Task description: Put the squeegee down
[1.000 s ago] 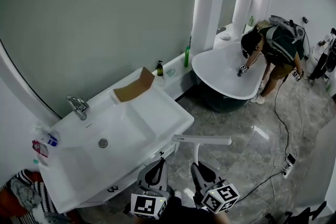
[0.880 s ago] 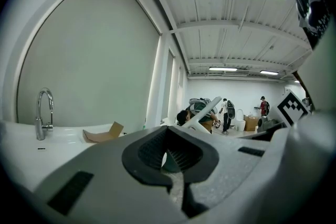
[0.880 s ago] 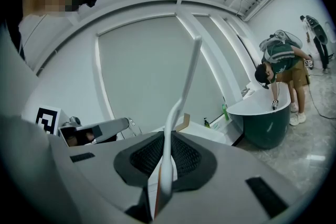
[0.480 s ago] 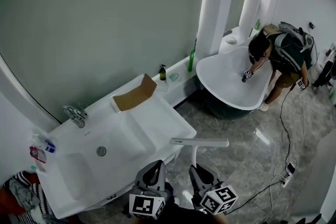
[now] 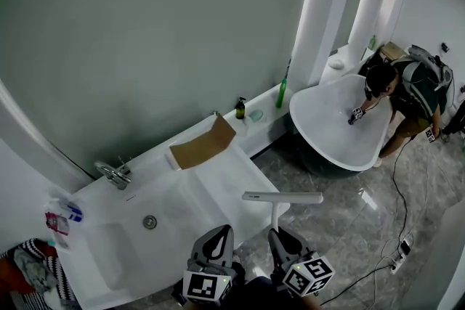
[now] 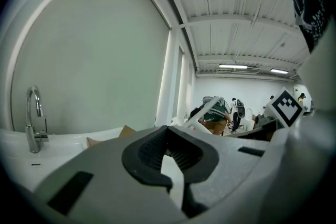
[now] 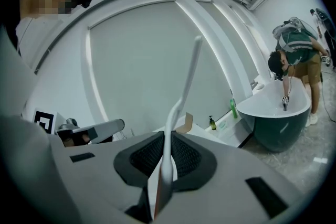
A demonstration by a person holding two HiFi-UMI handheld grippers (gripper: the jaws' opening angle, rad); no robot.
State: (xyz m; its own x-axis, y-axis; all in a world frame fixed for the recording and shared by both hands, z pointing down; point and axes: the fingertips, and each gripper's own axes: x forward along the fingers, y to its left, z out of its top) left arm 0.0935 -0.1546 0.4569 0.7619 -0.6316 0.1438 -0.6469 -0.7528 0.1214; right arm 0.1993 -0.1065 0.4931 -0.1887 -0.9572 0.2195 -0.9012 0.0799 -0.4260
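One white squeegee [image 5: 282, 197] is the whole business here. Its long blade lies level in the air near the front corner of the washbasin [image 5: 218, 184], above the marble floor [image 5: 349, 221], and its handle runs down into the right gripper [image 5: 279, 236]. That gripper's own view shows the tongs pinching the handle, with the slim stem rising straight from between the dark pads. The left gripper [image 5: 219, 234] hangs just beside it, its tongs pressed together on nothing and taking no part in the hold. I judge the step in hand to be the carry to a resting place. The setting down is not yet begun, since the tool touches no surface. The next move calls for bringing the blade over a flat, bare part of the basin top, perhaps between the bowl and the cardboard box [image 5: 202, 144]. It should then be lowered until the tool bears on the surface, and only then should the tongs be spread. Farther off, another person [image 5: 407, 87] leans over a bathtub [image 5: 327, 128].
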